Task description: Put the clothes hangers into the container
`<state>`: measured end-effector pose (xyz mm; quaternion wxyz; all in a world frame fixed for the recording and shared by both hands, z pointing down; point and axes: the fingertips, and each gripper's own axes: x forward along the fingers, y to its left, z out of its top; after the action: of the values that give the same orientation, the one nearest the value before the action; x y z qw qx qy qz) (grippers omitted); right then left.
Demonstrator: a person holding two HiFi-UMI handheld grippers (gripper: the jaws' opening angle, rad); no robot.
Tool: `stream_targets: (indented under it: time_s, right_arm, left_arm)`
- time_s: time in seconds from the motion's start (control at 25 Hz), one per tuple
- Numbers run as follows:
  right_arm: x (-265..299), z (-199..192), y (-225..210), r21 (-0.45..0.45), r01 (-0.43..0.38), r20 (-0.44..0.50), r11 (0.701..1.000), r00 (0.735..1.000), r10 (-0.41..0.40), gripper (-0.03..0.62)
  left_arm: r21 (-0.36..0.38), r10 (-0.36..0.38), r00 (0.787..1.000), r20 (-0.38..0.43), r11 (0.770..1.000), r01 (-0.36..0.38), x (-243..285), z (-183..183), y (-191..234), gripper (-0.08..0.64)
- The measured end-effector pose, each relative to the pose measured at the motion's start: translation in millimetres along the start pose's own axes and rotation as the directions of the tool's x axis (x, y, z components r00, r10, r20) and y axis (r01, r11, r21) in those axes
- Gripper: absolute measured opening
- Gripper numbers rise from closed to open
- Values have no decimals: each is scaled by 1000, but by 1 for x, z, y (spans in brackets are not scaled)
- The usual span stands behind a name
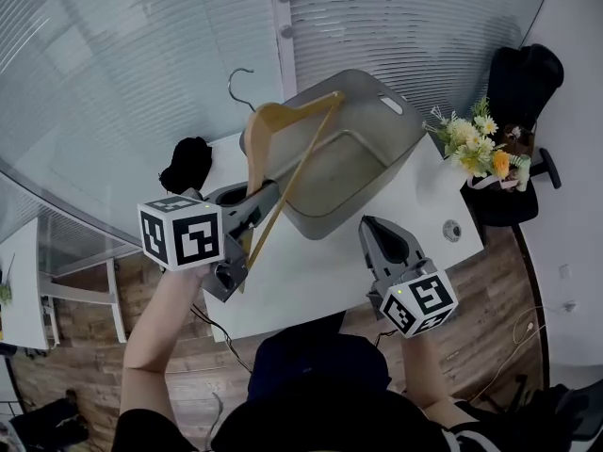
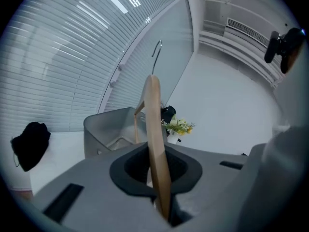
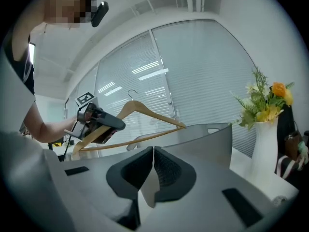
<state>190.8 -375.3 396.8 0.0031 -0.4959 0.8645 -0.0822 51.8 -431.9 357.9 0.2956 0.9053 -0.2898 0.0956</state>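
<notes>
The left hand-held gripper (image 1: 250,213) is clenched on one end of the wooden hanger (image 1: 283,121), which stands slanted above the near left rim of the grey container (image 1: 405,144). Its metal hook (image 1: 237,83) reaches out past the container's far left corner. To do this step well, I would carry the hanger further over the container, turn it so the hook clears the rim, lower it flat, and only then let go. The right hand-held gripper (image 1: 379,238) waits in front of the container, jaws together with nothing between them. The container seems empty, though the hanger hides part of its floor. To the right of the container, a vase (image 3: 268,149) on the counter (image 1: 311,281) holds flowers (image 1: 476,144).
</notes>
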Motion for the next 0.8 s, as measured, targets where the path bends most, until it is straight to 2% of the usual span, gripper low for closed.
stream_targets:
  time_s: [0.24, 0.44, 0.64, 0.8]
  right_arm:
    - [9, -2, -13, 5, -4, -14, 1000, 1000, 4, 32]
    - [16, 0, -26, 11, -1, -18, 1000, 1000, 1, 32]
    - [22, 4, -34, 21, -4, -20, 1000, 1000, 4, 32]
    - [27, 3, -37, 25, -11, -23, 1000, 1000, 12, 32]
  left_arm:
    - [-16, -13, 998, -53, 1000, 13, 29, 15, 9, 21]
    - [-98, -50, 995, -88, 994, 42, 56, 28, 11, 21]
    - [-186, -56, 986, -157, 982, 26, 81, 26, 16, 31]
    - [-195, -31, 975, -220, 981, -13, 99, 23, 23, 64]
